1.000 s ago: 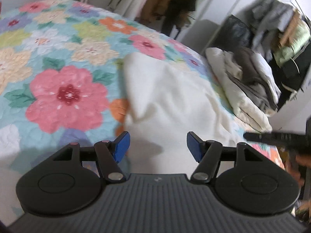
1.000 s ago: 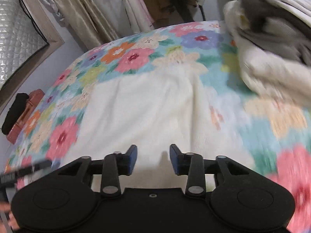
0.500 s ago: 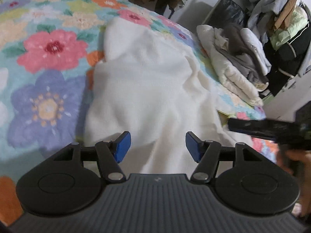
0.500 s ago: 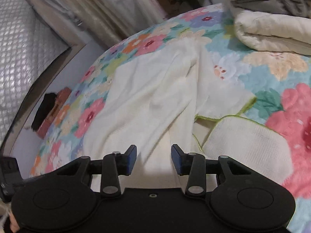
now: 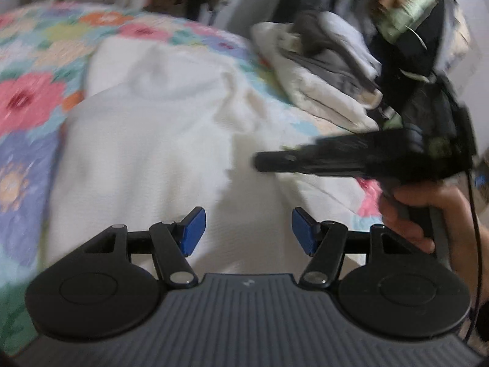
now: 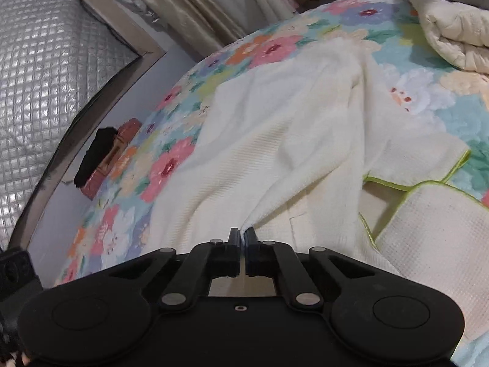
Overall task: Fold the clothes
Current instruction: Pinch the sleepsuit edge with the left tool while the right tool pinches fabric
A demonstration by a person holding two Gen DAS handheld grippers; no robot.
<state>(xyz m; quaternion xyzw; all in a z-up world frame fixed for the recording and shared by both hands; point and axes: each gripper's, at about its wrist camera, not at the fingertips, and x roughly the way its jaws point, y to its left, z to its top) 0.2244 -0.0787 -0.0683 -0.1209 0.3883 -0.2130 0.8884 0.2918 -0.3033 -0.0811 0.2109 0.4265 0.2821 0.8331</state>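
Observation:
A cream white knit garment [image 5: 146, 128] lies spread on the flowered bedspread [image 5: 27, 104]; it also shows in the right wrist view [image 6: 275, 128]. My left gripper [image 5: 247, 229] is open, with its blue pads just above the garment's near part. My right gripper [image 6: 243, 237] is shut on a pinched fold of the garment and pulls it into a ridge. The right gripper also shows in the left wrist view [image 5: 351, 159], blurred, held in a hand. A cream cloth with green trim [image 6: 428, 202] lies at the right, beside the garment.
A pile of folded cream and grey clothes [image 5: 321, 76] sits at the bed's far right; it also shows in the right wrist view [image 6: 452, 24]. Hanging clothes [image 5: 412, 24] stand beyond it. A quilted silver panel [image 6: 45, 76] and a brown and black object [image 6: 104, 159] lie left of the bed.
My right gripper has closed on a fold of the white garment. My left gripper has moved closer to the right one and stays open.

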